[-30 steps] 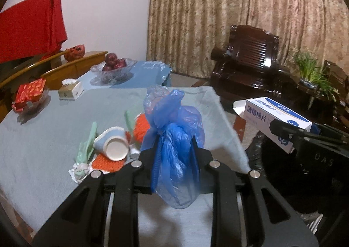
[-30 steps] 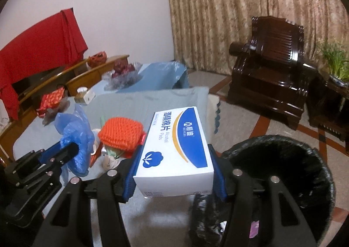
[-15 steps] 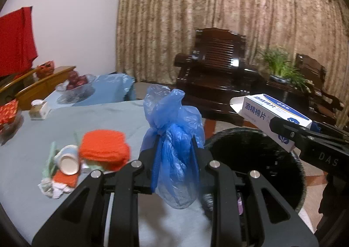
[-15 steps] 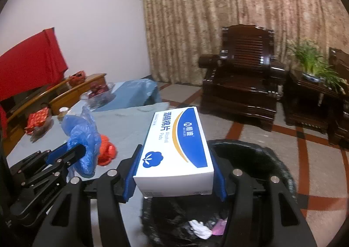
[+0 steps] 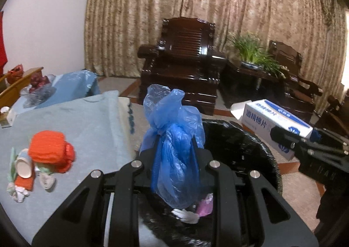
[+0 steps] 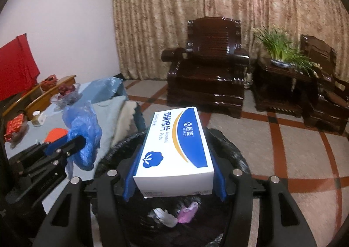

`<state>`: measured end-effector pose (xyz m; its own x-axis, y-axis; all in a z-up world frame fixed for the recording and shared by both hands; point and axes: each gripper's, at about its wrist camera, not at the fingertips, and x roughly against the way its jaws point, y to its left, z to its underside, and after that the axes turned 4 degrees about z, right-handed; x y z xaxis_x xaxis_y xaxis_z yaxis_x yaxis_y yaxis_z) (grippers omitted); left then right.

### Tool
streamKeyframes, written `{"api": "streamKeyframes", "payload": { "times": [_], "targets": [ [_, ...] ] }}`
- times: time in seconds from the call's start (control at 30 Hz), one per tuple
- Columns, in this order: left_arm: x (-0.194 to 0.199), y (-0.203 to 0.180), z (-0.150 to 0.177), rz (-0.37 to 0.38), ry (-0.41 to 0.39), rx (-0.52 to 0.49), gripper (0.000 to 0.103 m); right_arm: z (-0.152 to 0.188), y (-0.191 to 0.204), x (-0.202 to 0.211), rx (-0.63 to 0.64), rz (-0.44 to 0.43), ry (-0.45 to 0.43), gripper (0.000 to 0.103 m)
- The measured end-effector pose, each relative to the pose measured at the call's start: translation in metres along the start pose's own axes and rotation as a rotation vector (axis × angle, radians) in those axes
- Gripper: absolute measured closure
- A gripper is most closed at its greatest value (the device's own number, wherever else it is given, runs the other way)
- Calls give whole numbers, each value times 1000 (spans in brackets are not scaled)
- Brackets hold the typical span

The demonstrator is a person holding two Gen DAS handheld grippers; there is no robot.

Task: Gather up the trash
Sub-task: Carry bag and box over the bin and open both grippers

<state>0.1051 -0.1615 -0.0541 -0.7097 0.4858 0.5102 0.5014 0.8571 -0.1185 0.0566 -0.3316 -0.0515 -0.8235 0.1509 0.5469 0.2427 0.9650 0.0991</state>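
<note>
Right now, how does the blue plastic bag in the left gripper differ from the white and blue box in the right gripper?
The blue plastic bag is soft, crumpled and knotted; the alcohol pads box is rigid, with flat printed faces. The bag is see-through plain blue; the box is opaque white with blue and gold markings. The left gripper pinches the bag narrowly; the right gripper spans the box wide. Both are clamped above the black-lined trash bin.

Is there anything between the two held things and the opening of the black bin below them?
Nothing visible blocks the way. The knotted blue plastic bag in the left tongs and the white-and-blue cardboard box in the right tongs hang over the open black-lined bin.
</note>
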Motion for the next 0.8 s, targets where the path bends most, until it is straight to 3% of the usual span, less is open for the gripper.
{"api": "streamKeyframes", "payload": {
  "times": [0.53,0.6,0.7,0.73,0.8],
  "targets": [
    [-45,-19,10,58,95,-32,76,24,-31,-35,-16,49,89,46],
    [-48,-16,10,67,106,-25,71,27,-33,-39,-11,53,104,45],
    [-48,-14,12,77,111,-15,43,34,-34,-44,-9,72,125,39],
    [-47,-12,13,76,107,-15,40,36,-35,-44,-8,82,128,30],
    [-46,-11,12,73,109,-17,37,37,-36,-41,-9,95,122,23]
  ]
}}
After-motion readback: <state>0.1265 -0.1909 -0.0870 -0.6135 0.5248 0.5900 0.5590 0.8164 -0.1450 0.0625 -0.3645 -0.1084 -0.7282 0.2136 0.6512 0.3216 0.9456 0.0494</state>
